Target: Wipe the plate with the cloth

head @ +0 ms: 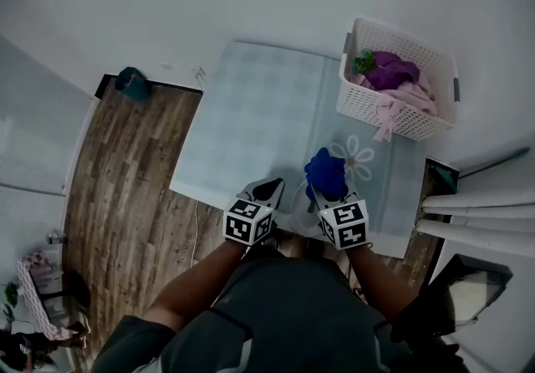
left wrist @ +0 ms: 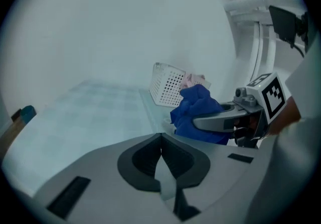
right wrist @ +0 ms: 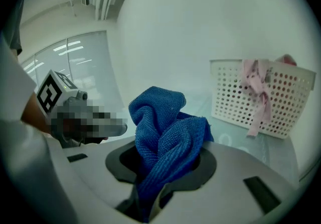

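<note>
I'm looking at a pale checked table (head: 251, 112) set against a white wall, with wooden floor (head: 125, 187) at nine o'clock. A white basket (head: 376, 104) of clothes sits at one o'clock. My right gripper (head: 324, 194) is clamped on the blue cloth (head: 326, 171), which bunches out past its tips toward twelve o'clock, over the table's near edge. My left gripper (head: 266, 189), just beside it at nine o'clock, is closed on nothing.
</note>
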`<state>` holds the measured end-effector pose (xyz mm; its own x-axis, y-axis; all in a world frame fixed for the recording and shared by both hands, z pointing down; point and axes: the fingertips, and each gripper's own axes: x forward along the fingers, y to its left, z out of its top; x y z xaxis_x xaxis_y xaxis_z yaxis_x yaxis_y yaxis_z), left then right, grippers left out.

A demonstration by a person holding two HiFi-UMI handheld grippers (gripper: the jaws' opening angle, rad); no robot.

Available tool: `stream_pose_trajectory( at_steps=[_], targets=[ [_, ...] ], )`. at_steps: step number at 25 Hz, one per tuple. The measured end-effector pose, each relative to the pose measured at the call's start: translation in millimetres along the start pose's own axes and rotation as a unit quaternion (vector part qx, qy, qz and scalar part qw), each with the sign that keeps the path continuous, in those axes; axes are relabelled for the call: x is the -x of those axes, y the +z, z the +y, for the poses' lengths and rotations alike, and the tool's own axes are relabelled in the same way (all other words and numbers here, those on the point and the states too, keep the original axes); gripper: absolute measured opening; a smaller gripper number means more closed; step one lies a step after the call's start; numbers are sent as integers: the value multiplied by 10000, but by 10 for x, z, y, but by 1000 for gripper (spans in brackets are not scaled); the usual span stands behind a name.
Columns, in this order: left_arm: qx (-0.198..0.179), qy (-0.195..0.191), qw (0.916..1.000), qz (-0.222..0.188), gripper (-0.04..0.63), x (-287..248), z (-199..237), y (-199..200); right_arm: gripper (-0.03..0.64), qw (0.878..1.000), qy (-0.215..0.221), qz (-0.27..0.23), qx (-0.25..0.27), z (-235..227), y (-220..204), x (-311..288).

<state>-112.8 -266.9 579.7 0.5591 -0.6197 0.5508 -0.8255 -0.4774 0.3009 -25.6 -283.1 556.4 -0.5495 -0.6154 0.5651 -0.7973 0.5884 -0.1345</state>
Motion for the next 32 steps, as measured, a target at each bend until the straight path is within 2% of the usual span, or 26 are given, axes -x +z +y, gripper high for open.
stream_pose_trajectory(
  at_steps=[3,6,10,19,24,28,32],
  targets=[
    [-252,-53,9992,316,9,-127,38,-231,135,9993,160,306,142,121,-180,-252],
    [-218,-193,9975,639,9,-204,20,-429,135,9967,309,570,486,263,-358,-437],
    [-285,-341,9959,782,9,-229,5,-483,135,9942,305,772,678,298,-511,-513],
    [-308,-652,9918,1052,9,-259,-106,-674,137,9947,44,769,688,167,-568,-319],
    [-238,-652,9914,1112,9,-240,-161,-771,137,9940,-35,740,801,106,-641,-174],
    [-345,-768,9896,1166,11,-237,-239,-820,137,9930,-161,760,888,14,-740,-42],
    [-385,-725,9890,1227,11,-267,-277,-840,137,9939,-295,757,740,-90,-833,87]
  ],
)
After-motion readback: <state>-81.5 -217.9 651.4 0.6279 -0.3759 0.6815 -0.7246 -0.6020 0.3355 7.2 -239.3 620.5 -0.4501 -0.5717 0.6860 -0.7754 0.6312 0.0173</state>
